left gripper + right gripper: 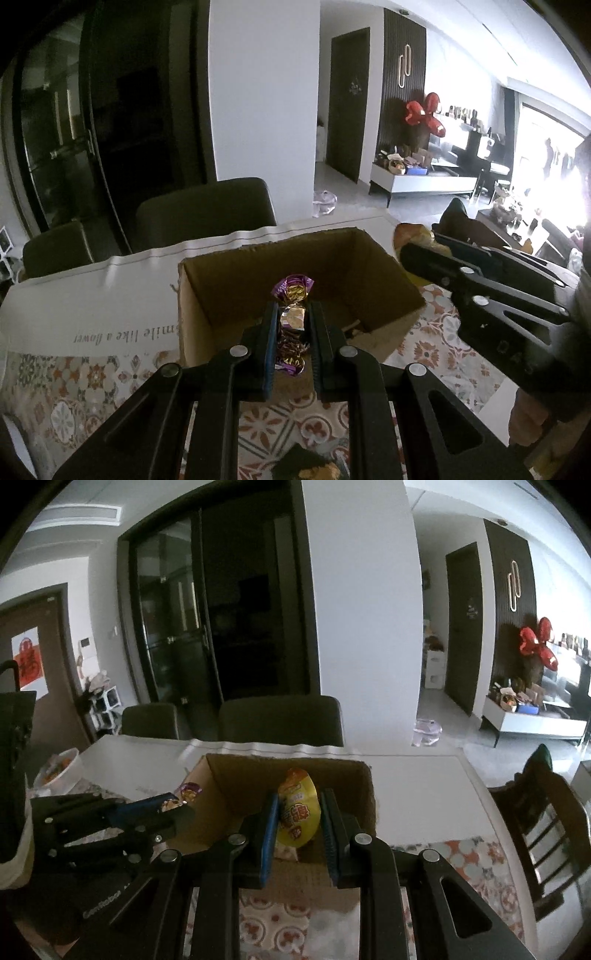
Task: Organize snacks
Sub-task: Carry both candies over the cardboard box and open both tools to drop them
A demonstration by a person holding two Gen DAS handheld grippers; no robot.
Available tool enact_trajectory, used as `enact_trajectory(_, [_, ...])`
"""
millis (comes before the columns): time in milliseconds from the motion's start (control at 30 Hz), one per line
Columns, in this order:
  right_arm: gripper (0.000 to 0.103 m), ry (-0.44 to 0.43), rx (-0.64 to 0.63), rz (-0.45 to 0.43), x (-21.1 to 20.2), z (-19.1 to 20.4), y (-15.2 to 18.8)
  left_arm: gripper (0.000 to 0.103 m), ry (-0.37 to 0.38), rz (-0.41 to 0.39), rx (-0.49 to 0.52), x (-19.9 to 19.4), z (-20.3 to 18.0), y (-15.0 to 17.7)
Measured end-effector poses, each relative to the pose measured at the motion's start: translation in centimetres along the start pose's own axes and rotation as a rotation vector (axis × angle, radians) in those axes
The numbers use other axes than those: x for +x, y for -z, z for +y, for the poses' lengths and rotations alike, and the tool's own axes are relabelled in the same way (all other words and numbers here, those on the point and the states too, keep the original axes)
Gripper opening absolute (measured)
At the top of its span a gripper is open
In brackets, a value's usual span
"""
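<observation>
Left claw (291, 321) pinches a crinkly purple foil candy (291, 295); right claw (299, 812) pinches a glossy yellow packet (298, 812).

Both wrist cams sit close above the box (295, 280) (288, 786), angled down into it: left cam from box's left, right cam from its right; both share box.

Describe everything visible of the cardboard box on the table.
The cardboard box is plain brown corrugated card, open at the top with rough-cut edges and no flaps showing. It stands upright on the patterned tablecloth, beside a white sheet with printed lettering. Its inside looks mostly bare, with a few small bits on the floor. Nothing visibly touches it; the left gripper and right gripper hold snacks in front of it.
</observation>
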State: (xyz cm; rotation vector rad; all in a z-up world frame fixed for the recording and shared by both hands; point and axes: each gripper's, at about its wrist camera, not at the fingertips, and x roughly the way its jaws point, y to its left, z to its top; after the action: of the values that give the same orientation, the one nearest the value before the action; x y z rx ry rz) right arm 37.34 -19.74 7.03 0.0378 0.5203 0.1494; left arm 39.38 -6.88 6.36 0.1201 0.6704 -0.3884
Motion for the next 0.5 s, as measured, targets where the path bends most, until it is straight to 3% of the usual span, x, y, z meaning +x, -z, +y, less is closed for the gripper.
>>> enact_trajectory(333, [0.024, 0.014, -0.011, 0.09, 5.2, -0.9, -0.8, 0.019, 0.001, 0.064, 0.027, 4.7, 0.6, -1.3])
enact_trajectory(400, [0.024, 0.023, -0.005, 0.096, 5.7, -1.2, -0.9, 0.033, -0.002, 0.065, 0.024, 4.9, 0.8, -1.2])
enact_trajectory(433, [0.026, 0.03, -0.004, 0.101, 5.8, -1.2, -0.9, 0.045, -0.006, 0.062, 0.018, 4.8, 1.0, -1.2])
enact_trajectory(467, [0.03, 0.033, -0.004, 0.104, 5.9, -1.3, -0.9, 0.047, -0.013, 0.054, 0.013, 4.6, 1.1, -1.1])
enact_trajectory(500, [0.041, 0.037, -0.006, 0.103, 5.8, -1.4, -0.8, 0.047, -0.017, 0.044, 0.013, 4.3, 1.1, -1.0])
